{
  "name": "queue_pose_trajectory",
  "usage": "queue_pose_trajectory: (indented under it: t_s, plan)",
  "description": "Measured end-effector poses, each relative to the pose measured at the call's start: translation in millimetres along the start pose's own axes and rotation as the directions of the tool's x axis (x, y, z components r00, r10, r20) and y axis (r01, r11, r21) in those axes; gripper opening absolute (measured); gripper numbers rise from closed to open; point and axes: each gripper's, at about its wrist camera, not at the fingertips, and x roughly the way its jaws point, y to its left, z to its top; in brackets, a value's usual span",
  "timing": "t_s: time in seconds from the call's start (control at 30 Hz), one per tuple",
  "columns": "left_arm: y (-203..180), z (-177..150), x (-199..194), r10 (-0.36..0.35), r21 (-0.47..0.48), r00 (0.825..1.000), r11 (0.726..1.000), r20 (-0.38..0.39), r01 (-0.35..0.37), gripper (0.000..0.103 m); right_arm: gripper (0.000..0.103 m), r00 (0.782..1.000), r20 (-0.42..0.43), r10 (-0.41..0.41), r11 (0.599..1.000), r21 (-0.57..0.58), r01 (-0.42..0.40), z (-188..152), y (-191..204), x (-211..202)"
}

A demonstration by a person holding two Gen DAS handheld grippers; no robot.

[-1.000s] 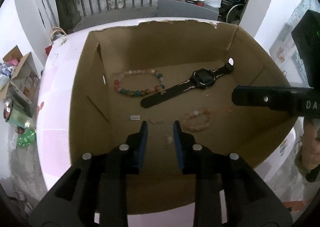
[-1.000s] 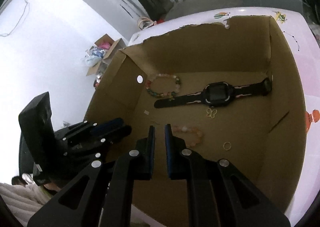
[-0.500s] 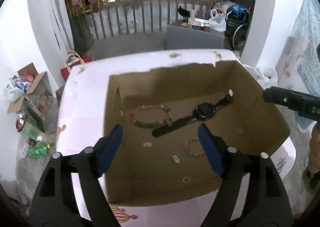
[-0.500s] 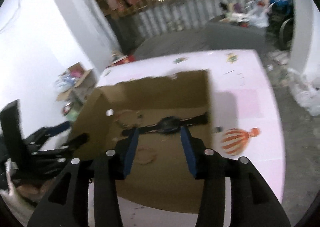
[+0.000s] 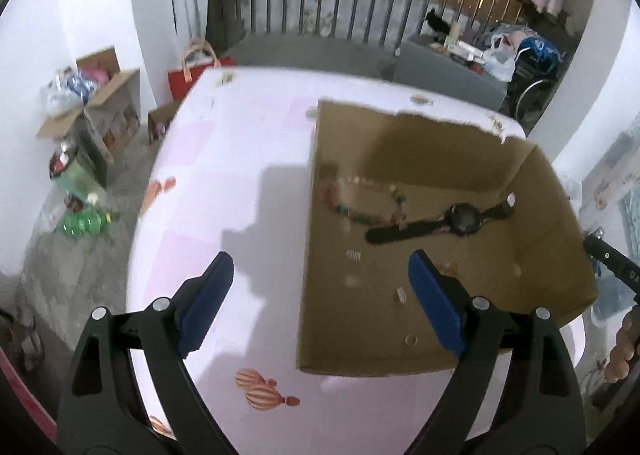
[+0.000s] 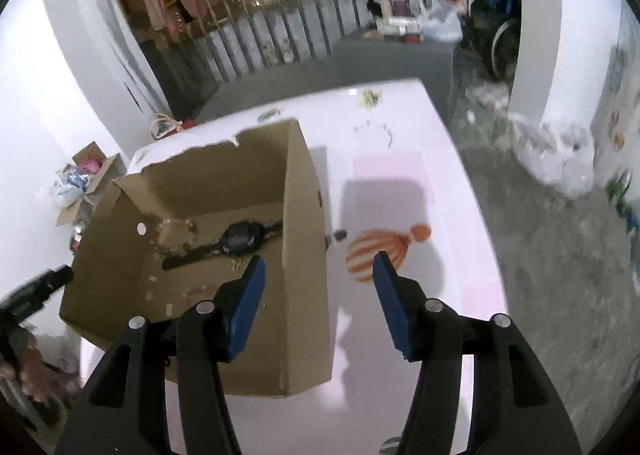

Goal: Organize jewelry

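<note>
An open cardboard box stands on a pink table. Inside it lie a black watch, a multicoloured bead bracelet, a small ring and small bits. My left gripper hangs above the box's left wall, its jaws opening wide, nothing between them. My right gripper hovers over the box's right wall, its jaws also opening and holding nothing. A small dark piece lies on the table just right of the box.
Balloon pictures decorate the tabletop. A railing and a grey cabinet stand behind the table. Open cartons and green bottles sit on the floor at the left. The other gripper's tip shows at the right edge.
Both grippers have pulled up and back out of the box and opened from nearly shut. The left one has shifted left, the right one to the right; the jewelry lies where it was.
</note>
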Motion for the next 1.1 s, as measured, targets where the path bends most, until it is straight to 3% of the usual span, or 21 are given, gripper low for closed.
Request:
queue_pose_trajectory:
  t_s: [0.23,0.53,0.63,1.1]
  plan:
    - [5.3,-13.5,24.5,-0.045,-0.046,0.994,0.998,-0.1,0.041,0.085,0.055,0.994,-0.092,0.065,0.995,0.079,-0.058,-15.8,-8.0,19.8]
    - [-12.1,-23.7,28.2,-0.136,-0.052,0.982,0.99,-0.131,0.131,0.085,0.055,0.981,-0.154,0.116,0.991,0.077,-0.106,-30.2,3.0,25.1]
    - [-17.6,-25.3,28.8,-0.117,-0.044,0.985,0.993,-0.126,0.112,0.085,0.055,0.973,-0.172,0.152,0.987,0.074,-0.141,-32.6,11.2,26.8]
    - [-19.0,-22.0,30.5,-0.117,-0.055,0.983,0.992,-0.139,0.111,0.085,0.054,0.982,-0.176,0.068,0.998,0.029,-0.063,-33.4,26.6,22.1]
